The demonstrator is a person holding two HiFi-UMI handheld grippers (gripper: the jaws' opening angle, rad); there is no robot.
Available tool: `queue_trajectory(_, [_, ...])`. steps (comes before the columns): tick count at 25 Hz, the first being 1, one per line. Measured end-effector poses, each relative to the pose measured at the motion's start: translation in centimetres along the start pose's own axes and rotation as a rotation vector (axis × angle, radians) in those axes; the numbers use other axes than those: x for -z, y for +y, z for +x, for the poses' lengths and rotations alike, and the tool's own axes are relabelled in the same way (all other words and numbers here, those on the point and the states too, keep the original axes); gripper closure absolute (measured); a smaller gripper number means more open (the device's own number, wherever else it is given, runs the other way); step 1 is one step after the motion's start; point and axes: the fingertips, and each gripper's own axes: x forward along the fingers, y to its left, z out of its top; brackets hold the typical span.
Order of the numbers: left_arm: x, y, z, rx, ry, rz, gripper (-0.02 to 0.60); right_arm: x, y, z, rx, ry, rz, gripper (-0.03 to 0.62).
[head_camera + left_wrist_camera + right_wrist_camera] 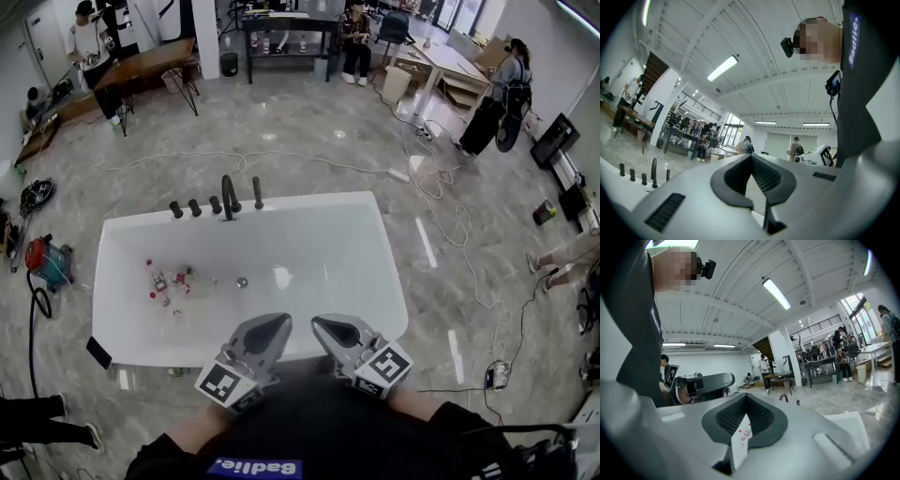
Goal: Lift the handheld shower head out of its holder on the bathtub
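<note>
The handheld shower head (258,192) is a slim dark rod standing upright in its holder on the far rim of the white bathtub (389,281). It stands just right of the curved faucet spout (229,197) and three dark knobs (194,206). In the left gripper view the shower head (668,175) shows small at the lower left. My left gripper (278,322) (751,157) and right gripper (322,323) (746,397) hover side by side over the near rim, far from the fixtures. Both point level across the tub. Both are shut and hold nothing.
Several small bottles (164,281) lie in the tub's left end near the drain (242,281). A dark flat object (98,352) rests on the near left corner. A red vacuum (47,262) and cables (441,202) lie on the floor; people and tables stand at the back.
</note>
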Motion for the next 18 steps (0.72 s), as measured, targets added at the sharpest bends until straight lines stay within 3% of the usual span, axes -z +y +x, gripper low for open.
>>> queue_trajectory(4, [0.2, -0.1, 3.5, -0.046, -0.005, 0.01, 0.578, -1.2, -3.4, -0.6, -0.031, 0.013, -0.005, 0.592])
queue_trajectory(7, [0.2, -0.5, 5.8, -0.07, -0.004, 0.015, 0.579, -1.9, -5.0, -1.3, -0.076, -0.037, 0.02, 0.592])
queue_trajectory(18, [0.4, 2.0, 10.6, -0.254, -0.014, 0.099, 0.578, 0.1, -9.5, -4.4, -0.149, -0.017, 0.08, 0.592])
